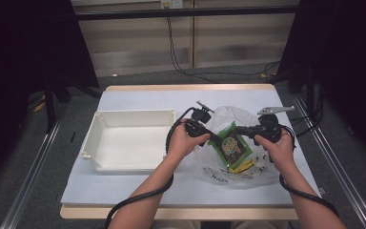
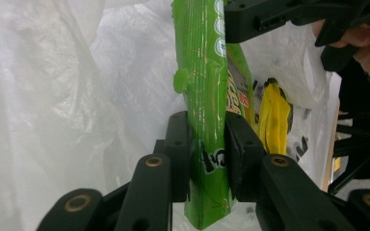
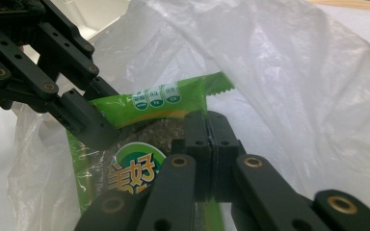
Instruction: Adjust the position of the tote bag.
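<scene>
**Both tongs clamped on a green packet above a plastic bag**

The desk (image 1: 124, 191), covered in a pale sheet, has a white rectangular plastic tray (image 1: 132, 120) towards nine o'clock of the hands, its near rim well apart from the desk's front edge. A bare strip of desk runs along six o'clock, and another lies beyond the bag at twelve. At three o'clock the bag's rim comes near the desk's right edge, leaving little room there.

The glossy green snack packet with a round printed label (image 1: 232, 145) sits at the centre of the thin translucent white plastic bag (image 1: 228, 114), which lies crumpled on the desk. The left tongs (image 1: 214, 138) close on the packet's edge from nine o'clock; in the left gripper view the pads (image 2: 179, 144) press both faces of the packet (image 2: 204, 120). The right tongs (image 1: 242, 130) meet it from three o'clock, jaws together on its top corner (image 3: 173, 103). A yellow item (image 2: 274, 120), possibly another packet, lies in the bag beside it.
</scene>
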A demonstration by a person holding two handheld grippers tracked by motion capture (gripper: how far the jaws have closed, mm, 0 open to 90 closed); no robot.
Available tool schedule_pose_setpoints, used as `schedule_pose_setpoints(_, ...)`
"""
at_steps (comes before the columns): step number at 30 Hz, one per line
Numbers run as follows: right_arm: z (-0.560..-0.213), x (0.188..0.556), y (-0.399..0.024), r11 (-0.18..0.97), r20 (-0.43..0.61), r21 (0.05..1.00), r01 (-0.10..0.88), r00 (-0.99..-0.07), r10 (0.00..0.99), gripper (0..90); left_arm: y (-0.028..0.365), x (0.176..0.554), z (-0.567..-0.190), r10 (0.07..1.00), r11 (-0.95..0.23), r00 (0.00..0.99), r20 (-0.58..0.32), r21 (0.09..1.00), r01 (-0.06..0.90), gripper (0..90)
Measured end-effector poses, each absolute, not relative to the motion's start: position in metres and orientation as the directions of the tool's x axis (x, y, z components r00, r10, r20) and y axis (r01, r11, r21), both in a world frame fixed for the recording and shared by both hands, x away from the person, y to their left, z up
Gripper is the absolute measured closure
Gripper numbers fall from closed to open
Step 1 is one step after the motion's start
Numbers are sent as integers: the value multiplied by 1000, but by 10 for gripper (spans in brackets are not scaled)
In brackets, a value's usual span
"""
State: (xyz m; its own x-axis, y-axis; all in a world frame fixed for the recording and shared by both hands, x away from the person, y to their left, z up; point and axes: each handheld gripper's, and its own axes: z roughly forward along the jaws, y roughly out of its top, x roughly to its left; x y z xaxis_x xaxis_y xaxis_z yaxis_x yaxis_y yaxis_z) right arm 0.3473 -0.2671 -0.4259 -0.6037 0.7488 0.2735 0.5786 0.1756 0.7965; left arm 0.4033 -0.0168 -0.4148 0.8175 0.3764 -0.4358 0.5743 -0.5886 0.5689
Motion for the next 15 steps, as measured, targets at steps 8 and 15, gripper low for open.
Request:
schedule_pose_setpoints(8,-423,350,-270,202,263,772,603,-591,763,587,-9,402,-404,398,-587,817,-418,568,577,801)
schedule_pose_setpoints(15,-427,348,-274,267,226,737,621,-598,769,531,-2,403,-394,412,-585,827,-383,585,562,800)
